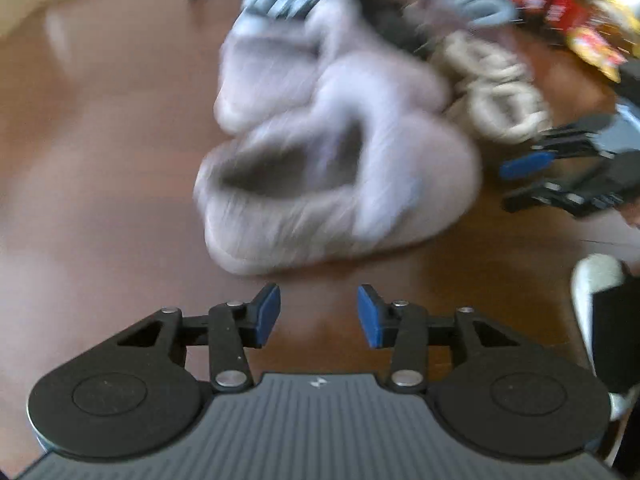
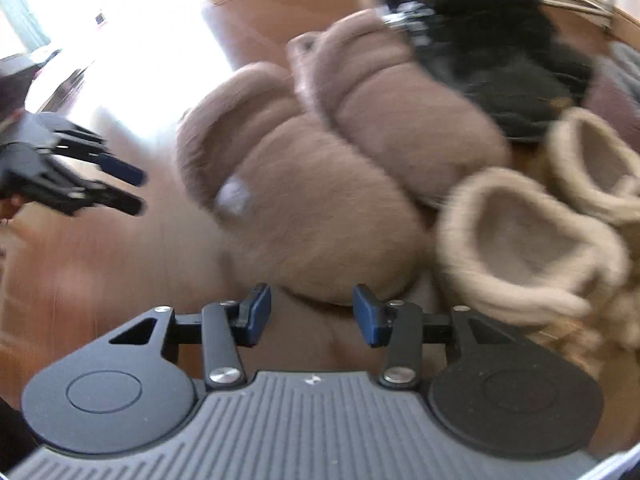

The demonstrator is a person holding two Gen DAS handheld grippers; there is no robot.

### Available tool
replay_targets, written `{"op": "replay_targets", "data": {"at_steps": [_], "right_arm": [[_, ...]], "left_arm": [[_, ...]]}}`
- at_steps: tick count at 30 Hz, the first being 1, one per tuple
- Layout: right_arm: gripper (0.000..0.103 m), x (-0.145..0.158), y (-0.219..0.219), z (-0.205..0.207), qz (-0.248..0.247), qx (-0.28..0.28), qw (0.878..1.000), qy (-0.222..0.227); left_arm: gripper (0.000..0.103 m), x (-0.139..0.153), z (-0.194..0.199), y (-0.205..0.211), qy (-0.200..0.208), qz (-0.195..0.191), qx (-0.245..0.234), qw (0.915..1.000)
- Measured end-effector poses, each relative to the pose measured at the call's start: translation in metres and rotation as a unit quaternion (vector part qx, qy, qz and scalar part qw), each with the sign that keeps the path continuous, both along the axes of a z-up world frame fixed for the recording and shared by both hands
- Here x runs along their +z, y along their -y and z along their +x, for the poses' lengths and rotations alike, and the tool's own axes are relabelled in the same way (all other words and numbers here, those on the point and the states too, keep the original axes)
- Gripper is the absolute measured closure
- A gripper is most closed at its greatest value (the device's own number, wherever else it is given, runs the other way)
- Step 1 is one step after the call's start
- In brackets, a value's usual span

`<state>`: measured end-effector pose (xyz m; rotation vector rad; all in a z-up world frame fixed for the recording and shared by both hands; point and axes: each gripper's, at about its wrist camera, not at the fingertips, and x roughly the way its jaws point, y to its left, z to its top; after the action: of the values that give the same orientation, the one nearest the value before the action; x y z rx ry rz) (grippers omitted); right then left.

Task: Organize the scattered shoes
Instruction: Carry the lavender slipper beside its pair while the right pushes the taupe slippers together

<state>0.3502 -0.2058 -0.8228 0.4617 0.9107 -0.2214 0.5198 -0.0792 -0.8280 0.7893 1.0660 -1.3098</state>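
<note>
Lying heaped at the centre of both views, two fluffy taupe slippers (image 1: pixel 332 184) (image 2: pixel 304 208) rest on the brown wooden floor (image 1: pixel 100 160), one partly over the other. In the right wrist view, two cream knitted slippers (image 2: pixel 520 244) sit just to their right, touching the nearer taupe one, and a black fuzzy shoe (image 2: pixel 504 72) presses against the taupe pair at upper right. In the left wrist view, a grey sandal (image 1: pixel 472 2) lies in the upper right before a blurred row of red and yellow packets (image 1: pixel 560 12). The left gripper (image 1: pixel 319 312) hangs at the lower centre just short of the taupe heap, its jaws partly open with nothing between them. The right gripper (image 2: pixel 312 312) stands likewise, jaws partly apart and empty, the nearer taupe slipper just beyond its tips. Motion blur hides finer detail.
</note>
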Motion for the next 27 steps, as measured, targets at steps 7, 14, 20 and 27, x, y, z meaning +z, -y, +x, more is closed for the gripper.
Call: {"op": "replay_targets", "data": {"at_steps": [7,14,20,27], "right_arm": [[0.064,-0.012,-0.011,0.03,-0.04,0.019,0.999,-0.023],[0.07,-0.012,0.005,0.033,-0.018,-0.023,0.999,-0.031],[0.065,-0.013,0.018,0.043,0.013,-0.049,0.998,-0.039],[0.056,0.07,0.02,0.046,0.024,0.019,0.993,-0.111]], "left_arm": [[0.054,-0.025,0.011,0.037,0.04,-0.012,0.015,0.999],[0.054,-0.027,0.011,0.076,0.088,-0.014,-0.042,0.9951],[0.055,-0.026,0.02,0.092,0.098,-0.022,-0.053,0.9935],[0.055,-0.007,0.029,0.08,0.013,0.05,0.03,0.9982]]}}
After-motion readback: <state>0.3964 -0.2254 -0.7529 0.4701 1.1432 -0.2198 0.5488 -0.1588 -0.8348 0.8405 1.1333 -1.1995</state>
